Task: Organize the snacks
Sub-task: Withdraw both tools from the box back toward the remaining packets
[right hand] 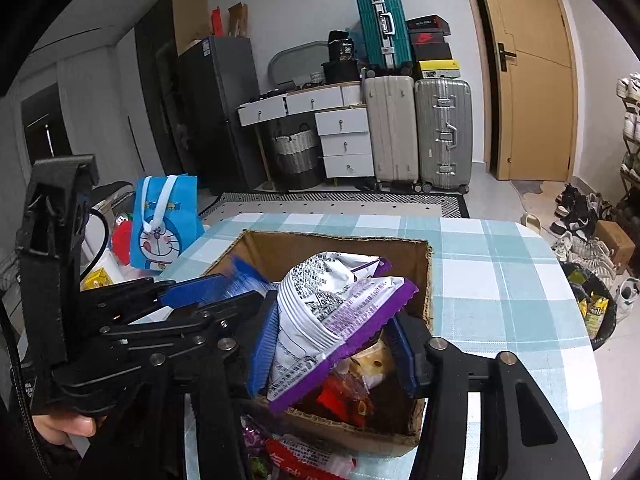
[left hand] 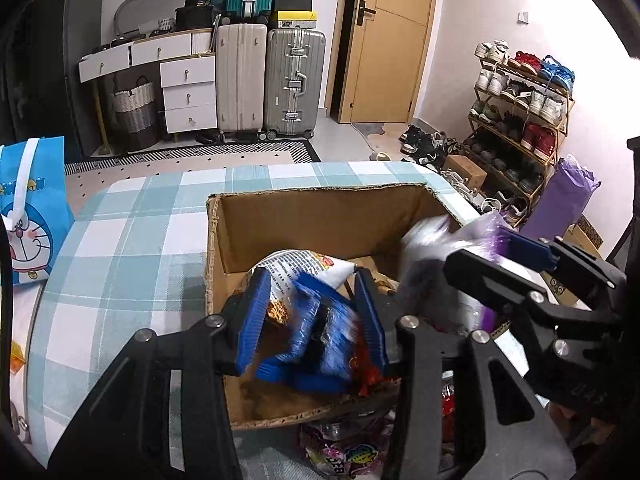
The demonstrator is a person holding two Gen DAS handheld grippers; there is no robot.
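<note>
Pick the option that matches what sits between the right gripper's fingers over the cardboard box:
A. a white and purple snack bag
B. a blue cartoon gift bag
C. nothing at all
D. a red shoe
A: in the right wrist view, the white and purple snack bag sits between the blue pads of the right gripper, above the open cardboard box.

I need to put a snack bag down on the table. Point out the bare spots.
Bare checked tablecloth lies right of the cardboard box, and between the box and the blue cartoon bag. Crowded: inside the box, and the near edge, where loose packets lie.
</note>
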